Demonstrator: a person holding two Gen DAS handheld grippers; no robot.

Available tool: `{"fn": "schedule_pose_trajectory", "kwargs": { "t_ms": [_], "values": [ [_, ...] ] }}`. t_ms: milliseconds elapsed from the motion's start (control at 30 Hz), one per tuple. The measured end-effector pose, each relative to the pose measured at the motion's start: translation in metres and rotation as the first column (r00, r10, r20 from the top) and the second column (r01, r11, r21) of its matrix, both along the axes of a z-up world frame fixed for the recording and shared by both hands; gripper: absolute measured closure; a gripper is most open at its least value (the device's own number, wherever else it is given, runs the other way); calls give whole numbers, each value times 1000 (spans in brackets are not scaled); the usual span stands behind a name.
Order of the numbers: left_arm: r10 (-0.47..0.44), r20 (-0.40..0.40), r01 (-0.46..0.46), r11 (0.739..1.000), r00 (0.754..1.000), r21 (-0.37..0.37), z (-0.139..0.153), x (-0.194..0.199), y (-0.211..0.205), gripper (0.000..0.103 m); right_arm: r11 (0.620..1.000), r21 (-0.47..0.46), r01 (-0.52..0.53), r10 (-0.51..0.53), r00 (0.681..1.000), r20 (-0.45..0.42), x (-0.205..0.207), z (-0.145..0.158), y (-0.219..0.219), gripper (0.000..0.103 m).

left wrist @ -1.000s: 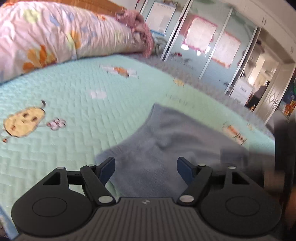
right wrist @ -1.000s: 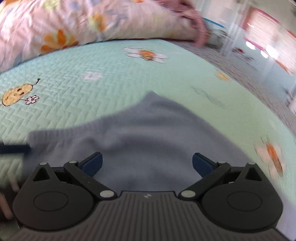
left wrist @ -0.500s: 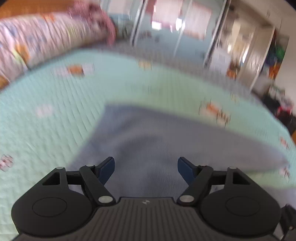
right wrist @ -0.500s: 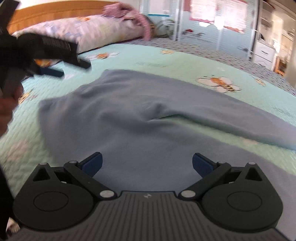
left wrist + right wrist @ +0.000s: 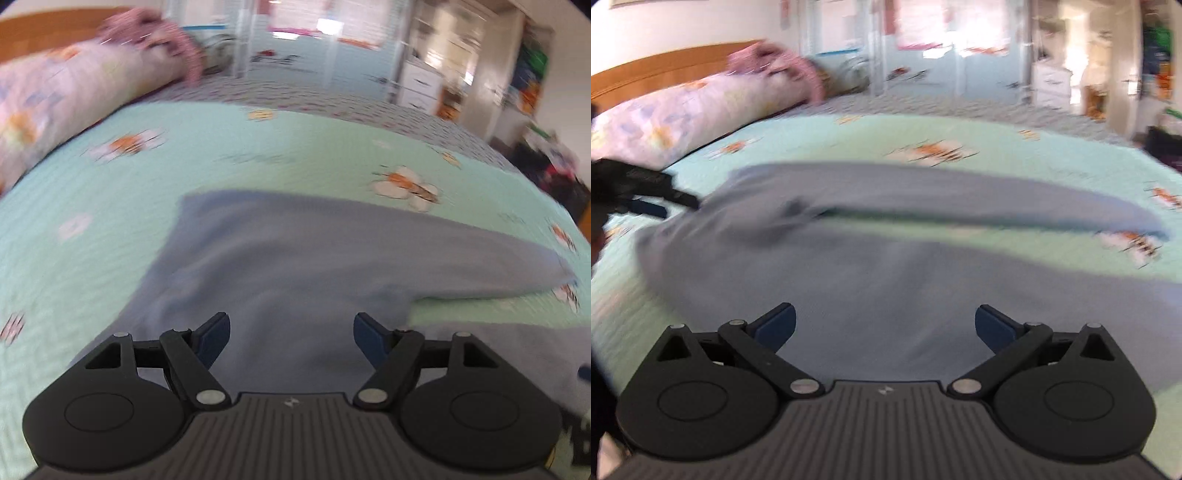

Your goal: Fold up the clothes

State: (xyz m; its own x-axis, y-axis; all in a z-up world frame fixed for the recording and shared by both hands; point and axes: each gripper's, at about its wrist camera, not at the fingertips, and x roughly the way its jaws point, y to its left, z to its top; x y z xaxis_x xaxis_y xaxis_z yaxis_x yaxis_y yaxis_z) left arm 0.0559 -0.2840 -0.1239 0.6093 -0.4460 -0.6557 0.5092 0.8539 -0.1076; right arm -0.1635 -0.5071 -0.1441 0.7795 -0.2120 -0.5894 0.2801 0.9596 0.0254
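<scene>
- Trousers (image 5: 886, 273), grey-blue, lie spread on the mint-green quilted bedspread (image 5: 258, 147), the waist end near both cameras and two legs running off to the right.
- A strip of bedspread shows between the legs, so they are parted, not stacked.
- Left gripper (image 5: 291, 328) hovers over the waist area, jaws wide apart, nothing between the blue pads, no cloth pinched.
- Right gripper (image 5: 884, 325) hangs over the broad near part of the garment, jaws likewise spread wide and empty.
- From the right wrist view, the left gripper appears as a dark shape at the far left edge, close to the waist corner; whether it touches the cloth, I cannot tell.
- Both pictures are smeared, so fine creases and hems are hard to read.
- Up at the headboard end, a floral duvet (image 5: 55, 99) sits rolled, with a pink garment (image 5: 775, 62) on top, well apart from the work.
- My read: this is the set-up before the first fold, with each tool heading for its own grab point and nothing doubled over.
- Next move, as I judge it: one tool drops onto the waist edge, the other onto a leg, both close on a single layer, then one leg goes over the other.
- Risk: pinching the bedspread along with the cloth.
</scene>
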Motion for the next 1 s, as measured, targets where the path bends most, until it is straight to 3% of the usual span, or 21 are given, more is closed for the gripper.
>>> {"fn": "schedule_pose_trajectory", "kwargs": {
  "t_ms": [133, 233, 300, 367, 467, 533, 600, 700, 767, 900, 1000],
  "values": [
    [-70, 16, 67, 988, 997, 138, -14, 18, -61, 26, 995, 36, 96, -96, 995, -3, -10, 6, -38, 0],
    [-103, 28, 93, 961, 994, 261, -35, 26, -95, 26, 987, 1, 158, -158, 987, -1, -31, 4, -58, 1],
    [-100, 30, 87, 954, 995, 288, -46, 30, -101, 26, 972, -25, 234, -234, 972, 2, -57, 2, -78, 0],
    [-69, 24, 60, 960, 997, 274, -52, 36, -99, 21, 940, -22, 342, -341, 940, 27, -86, 3, -107, 0],
    [-13, 3, 11, 968, 1000, 251, -54, 46, -93, 6, 847, 81, 526, -531, 846, 54, -134, 1, -157, 0],
    [24, -27, -17, 975, 999, 221, -49, 51, -89, 9, 780, 205, 592, -612, 790, 49, -158, -6, -184, 0],
    [36, -19, -32, 985, 999, 167, -34, 38, -89, 18, 721, 358, 594, -654, 753, 69, -174, -14, -203, 0],
    [39, 14, -40, 996, 999, 83, -11, 10, -80, 19, 640, 547, 540, -687, 720, 94, -181, -31, -224, 1],
    [45, 23, -46, 998, 999, 50, -4, -11, -68, 19, 586, 637, 501, -700, 709, 86, -176, -45, -231, 13],
    [68, 2, -68, 998, 998, 2, 0, -44, -33, 19, 504, 702, 503, -761, 644, 84, -165, -62, -239, 23],
    [112, -32, -112, 994, 993, -4, 2, -62, -3, 19, 446, 733, 513, -796, 601, 64, -164, -66, -245, 44]
  ]
}}
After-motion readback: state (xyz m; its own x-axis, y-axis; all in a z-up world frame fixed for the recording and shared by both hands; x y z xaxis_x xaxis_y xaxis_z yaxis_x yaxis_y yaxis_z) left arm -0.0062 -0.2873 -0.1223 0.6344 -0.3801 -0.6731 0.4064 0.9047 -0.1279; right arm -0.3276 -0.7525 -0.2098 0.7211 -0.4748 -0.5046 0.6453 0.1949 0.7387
